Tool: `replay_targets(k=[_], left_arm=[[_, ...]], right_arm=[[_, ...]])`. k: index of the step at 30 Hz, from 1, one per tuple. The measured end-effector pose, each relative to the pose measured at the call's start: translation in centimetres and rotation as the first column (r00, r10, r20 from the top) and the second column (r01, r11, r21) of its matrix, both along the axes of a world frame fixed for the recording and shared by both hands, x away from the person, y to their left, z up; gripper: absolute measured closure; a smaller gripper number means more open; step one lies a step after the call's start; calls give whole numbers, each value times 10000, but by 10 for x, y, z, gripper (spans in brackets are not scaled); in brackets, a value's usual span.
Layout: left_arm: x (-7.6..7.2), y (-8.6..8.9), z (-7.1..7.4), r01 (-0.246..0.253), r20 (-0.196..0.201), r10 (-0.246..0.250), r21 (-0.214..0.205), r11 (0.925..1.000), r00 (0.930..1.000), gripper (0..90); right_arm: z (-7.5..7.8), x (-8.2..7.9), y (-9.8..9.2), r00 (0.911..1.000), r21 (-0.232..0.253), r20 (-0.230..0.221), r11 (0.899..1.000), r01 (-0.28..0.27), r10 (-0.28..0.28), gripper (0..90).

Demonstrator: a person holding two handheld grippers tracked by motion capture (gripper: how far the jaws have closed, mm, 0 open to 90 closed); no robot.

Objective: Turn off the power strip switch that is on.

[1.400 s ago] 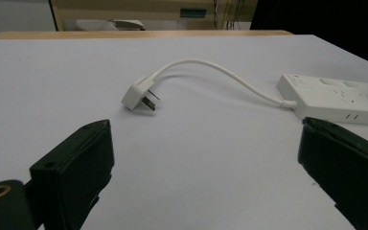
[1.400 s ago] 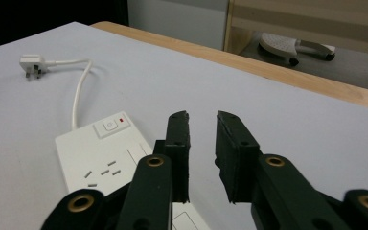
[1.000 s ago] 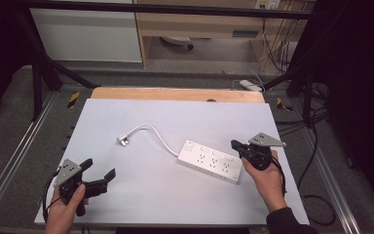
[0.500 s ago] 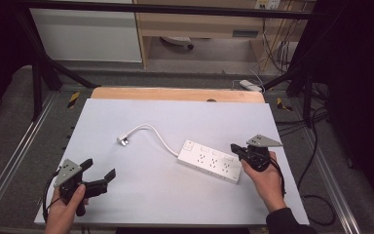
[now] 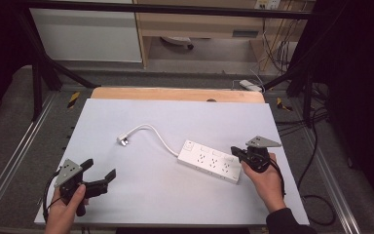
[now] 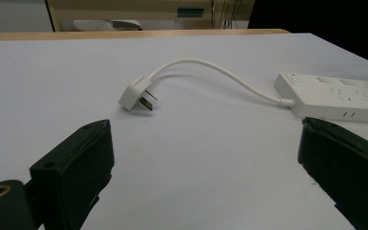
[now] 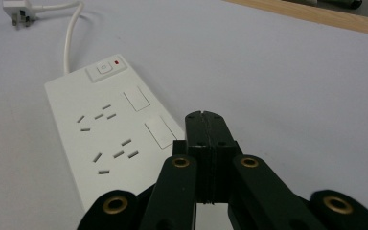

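At about 7 o'clock on the white table, nearest the person, the left gripper rests low with its jaws spread wide and nothing between them; in the left gripper view they frame bare tabletop, with the plug lying ahead. At 4 o'clock the right gripper has its jaws pressed together on nothing, its tip at the near end of the power strip (touching it or just above it, I cannot tell).

The strip lies flat, running from 4 o'clock toward the centre, sockets up, its switch at the far end. From there the cord loops out toward 11 o'clock and ends at the plug, prongs lying sideways.

The strip looks like a rigid plastic box, light and smooth, so it would probably slide rather than tip when pushed; across its long side edges seems the surest hold. The cord is limp and will trail, so the plug body is the better grip there.
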State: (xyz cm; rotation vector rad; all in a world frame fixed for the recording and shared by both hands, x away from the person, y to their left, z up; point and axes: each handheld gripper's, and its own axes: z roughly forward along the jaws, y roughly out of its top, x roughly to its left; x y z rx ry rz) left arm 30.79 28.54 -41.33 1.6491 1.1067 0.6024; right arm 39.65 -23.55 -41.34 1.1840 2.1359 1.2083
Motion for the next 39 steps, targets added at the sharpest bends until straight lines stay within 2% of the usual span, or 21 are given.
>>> replay_targets(k=[14, 33, 39], left_arm=[[0, 0, 0, -29, -9, 29, -11, 10000, 10000, 55], [1, -2, -2, 40, -161, -38, 155, 9999, 9999, 52], [1, -3, -2, 56, -188, -52, 189, 9998, 9998, 52]], right_arm=[[-6, 1, -4, 9998, -30, -163, 9999, 143, -143, 900], [-12, -1, -8, 9995, 111, -85, 9995, 302, -302, 900], [-15, 0, -7, 9996, 83, -196, 9998, 199, -198, 900]])
